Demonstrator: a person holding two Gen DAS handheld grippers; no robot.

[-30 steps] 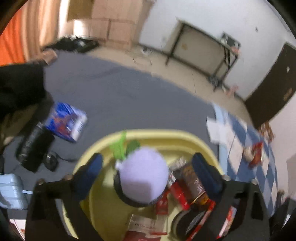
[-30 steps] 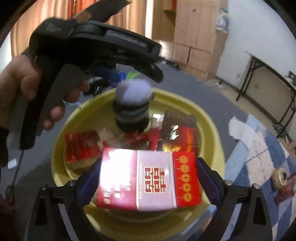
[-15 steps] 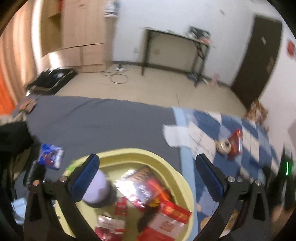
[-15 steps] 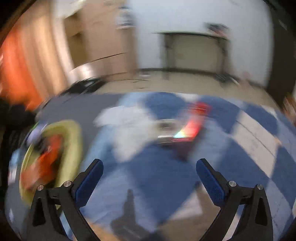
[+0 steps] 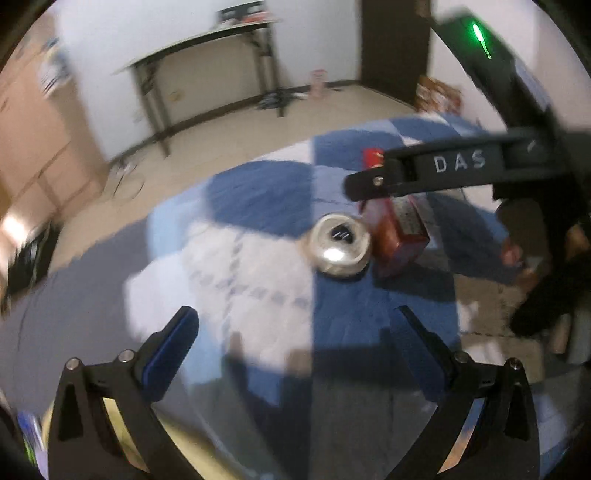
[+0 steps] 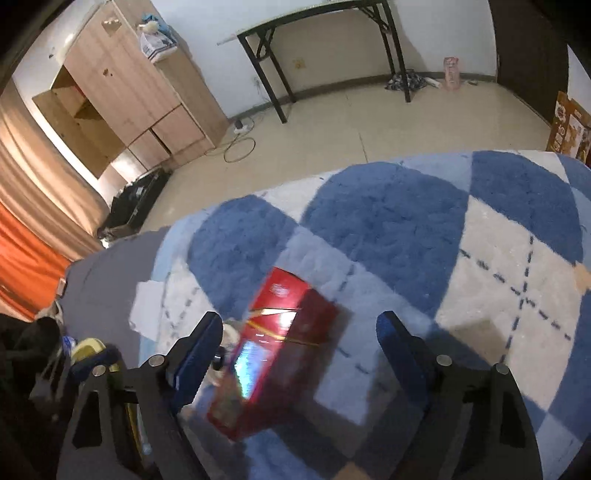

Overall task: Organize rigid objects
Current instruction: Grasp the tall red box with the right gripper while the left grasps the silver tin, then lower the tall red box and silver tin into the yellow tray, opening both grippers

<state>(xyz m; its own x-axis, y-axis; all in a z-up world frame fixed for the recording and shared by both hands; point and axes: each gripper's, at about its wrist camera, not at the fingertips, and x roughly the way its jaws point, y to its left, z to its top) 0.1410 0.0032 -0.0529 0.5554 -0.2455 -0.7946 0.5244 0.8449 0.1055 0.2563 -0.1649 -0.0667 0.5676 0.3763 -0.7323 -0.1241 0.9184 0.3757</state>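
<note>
A dark red box [image 6: 280, 343] lies tilted on the blue-and-white checked rug [image 6: 388, 221]. My right gripper [image 6: 301, 350] straddles it, and its jaws are closing with the box between them. A gap still shows at the right pad. In the left wrist view the same red box [image 5: 399, 229] sits beside a silver can [image 5: 340, 245] standing upright. The right gripper's black body [image 5: 443, 170] hangs above the box. My left gripper [image 5: 295, 343] is open and empty, short of the can. From the right wrist the can is mostly hidden behind the left finger.
The rim of a yellow basin [image 6: 86, 347] shows at the lower left on a grey mat [image 6: 107, 280]. A white paper [image 6: 146, 310] lies at the rug's edge. A black folding table [image 6: 314, 22], a wooden cabinet [image 6: 122, 85] and a brown carton [image 6: 569, 125] stand around the bare floor.
Both views swung from the yellow basin over to the checked rug. The red-and-white carton once between the right jaws is gone; they now stand narrower, around the red box.
</note>
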